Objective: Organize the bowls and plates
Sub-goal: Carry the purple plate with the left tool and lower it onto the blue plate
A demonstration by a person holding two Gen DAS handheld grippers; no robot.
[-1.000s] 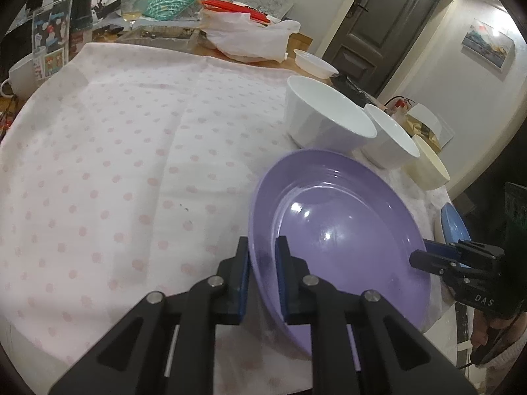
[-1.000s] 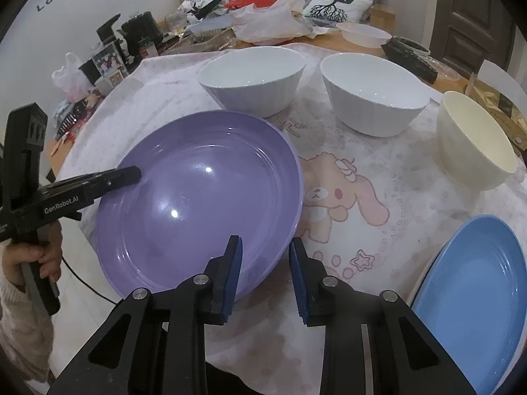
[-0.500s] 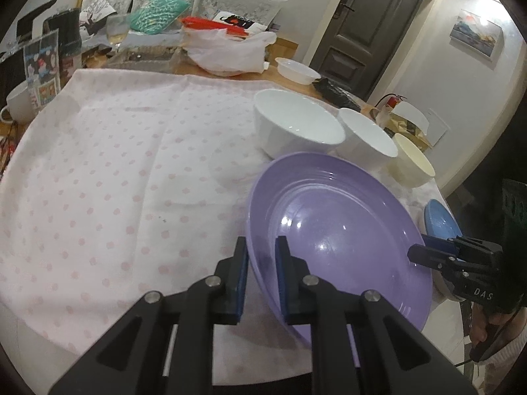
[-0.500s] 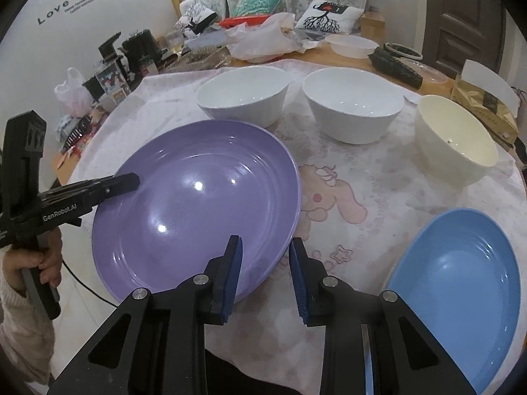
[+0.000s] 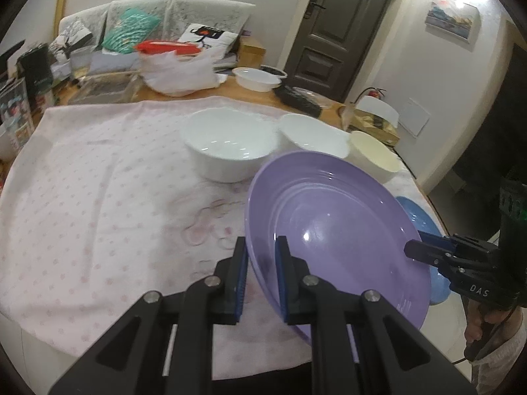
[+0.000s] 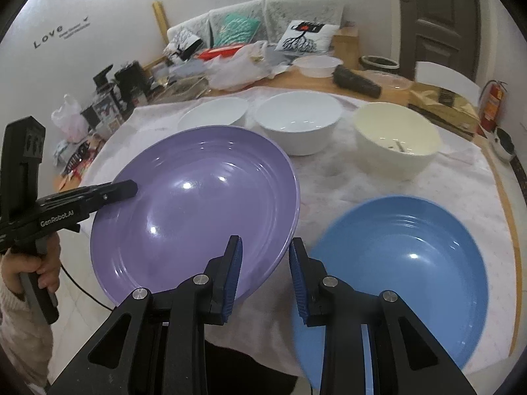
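My left gripper [image 5: 260,270] is shut on the near rim of a purple plate [image 5: 332,230] and holds it lifted and tilted above the table. My right gripper [image 6: 265,273] straddles the opposite rim of the same purple plate [image 6: 194,210]; its jaws stand apart around the rim. A blue plate [image 6: 405,263] lies on the table just right of the right gripper and also shows in the left wrist view [image 5: 418,220]. Two white bowls [image 6: 214,115] [image 6: 298,123] and a cream bowl [image 6: 395,140] stand in a row behind the plates.
A pink dotted tablecloth [image 5: 82,171] covers the round table. Clutter fills the far edge: a plastic bag [image 5: 178,72], a white container [image 5: 257,79], a black appliance [image 6: 128,79]. A sofa and a dark door [image 5: 342,23] lie beyond.
The purple plate has risen and moved right toward the blue plate, held by the left gripper. The right gripper moved along with it, and the blue plate now shows more fully.
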